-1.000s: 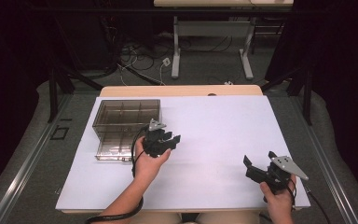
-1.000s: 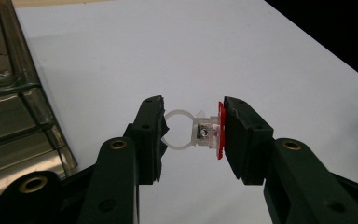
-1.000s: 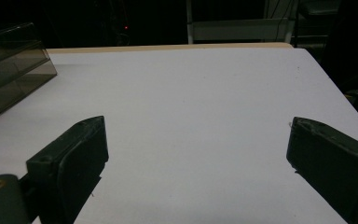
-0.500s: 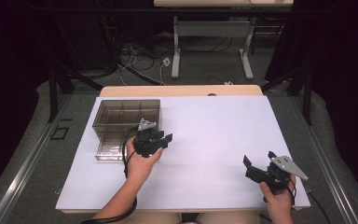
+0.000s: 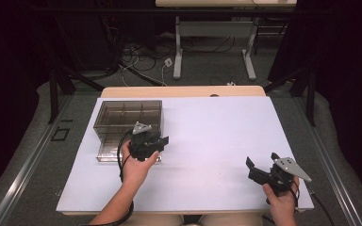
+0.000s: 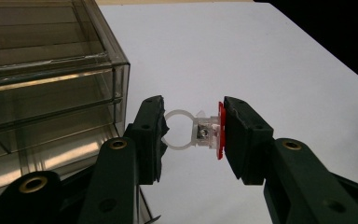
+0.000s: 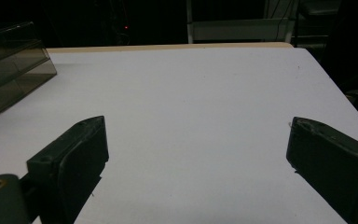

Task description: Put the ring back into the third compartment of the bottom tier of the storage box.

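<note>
— What is the left gripper (image 6: 191, 135) holding?
— A small clear plastic ring clip with a red end plate (image 6: 200, 133), pinched between its two black pads and lifted off the white tabletop (image 5: 217, 136).
— Where is that relative to the smoky transparent plastic drawer box (image 5: 128, 123)?
— Just beside the box's near right corner, at the level of its lower drawers.
— And the right gripper (image 5: 260, 168)?
— Its jaws stand wide apart with nothing between them, well away from the box, near the table's front right corner.
</note>
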`<move>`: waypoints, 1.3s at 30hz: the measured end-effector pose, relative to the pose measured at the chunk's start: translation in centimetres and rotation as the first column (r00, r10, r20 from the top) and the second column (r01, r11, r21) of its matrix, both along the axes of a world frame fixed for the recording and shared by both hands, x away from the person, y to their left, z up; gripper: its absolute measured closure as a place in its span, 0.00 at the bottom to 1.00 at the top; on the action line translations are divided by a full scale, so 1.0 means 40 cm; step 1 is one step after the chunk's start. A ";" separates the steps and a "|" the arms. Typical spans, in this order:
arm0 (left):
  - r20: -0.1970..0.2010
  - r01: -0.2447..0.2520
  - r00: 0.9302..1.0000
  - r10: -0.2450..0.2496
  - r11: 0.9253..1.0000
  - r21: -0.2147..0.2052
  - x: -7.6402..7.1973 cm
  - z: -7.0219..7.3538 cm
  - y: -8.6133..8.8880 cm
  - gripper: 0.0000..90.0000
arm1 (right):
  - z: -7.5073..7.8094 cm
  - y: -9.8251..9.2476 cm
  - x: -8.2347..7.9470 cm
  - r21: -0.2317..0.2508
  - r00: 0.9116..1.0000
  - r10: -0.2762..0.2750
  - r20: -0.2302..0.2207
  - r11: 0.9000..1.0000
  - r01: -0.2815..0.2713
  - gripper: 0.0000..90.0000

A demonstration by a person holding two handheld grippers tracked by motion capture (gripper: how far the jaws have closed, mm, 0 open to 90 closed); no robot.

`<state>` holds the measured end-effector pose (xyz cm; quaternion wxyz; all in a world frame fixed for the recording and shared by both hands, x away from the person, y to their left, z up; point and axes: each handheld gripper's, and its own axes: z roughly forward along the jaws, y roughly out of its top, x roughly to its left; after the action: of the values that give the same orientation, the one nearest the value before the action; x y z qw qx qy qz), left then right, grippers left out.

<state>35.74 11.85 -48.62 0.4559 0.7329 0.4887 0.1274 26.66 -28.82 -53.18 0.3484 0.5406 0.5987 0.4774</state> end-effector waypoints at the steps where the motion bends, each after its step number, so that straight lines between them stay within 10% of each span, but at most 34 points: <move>1: 0.003 0.002 1.000 -0.002 1.000 0.006 0.000 0.000 0.004 0.66 | 0.000 0.000 0.000 -0.001 1.000 0.000 -0.002 1.000 0.000 0.06; 39: 0.018 -0.041 0.999 0.041 0.998 0.037 -0.041 -0.024 0.085 0.66 | -0.006 0.003 0.004 -0.011 0.999 0.035 -0.001 0.999 -0.035 0.04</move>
<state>34.11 15.27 -49.59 0.4437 0.7299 0.4971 0.1524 26.81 -28.68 -53.42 0.3430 0.5283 0.6107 0.4799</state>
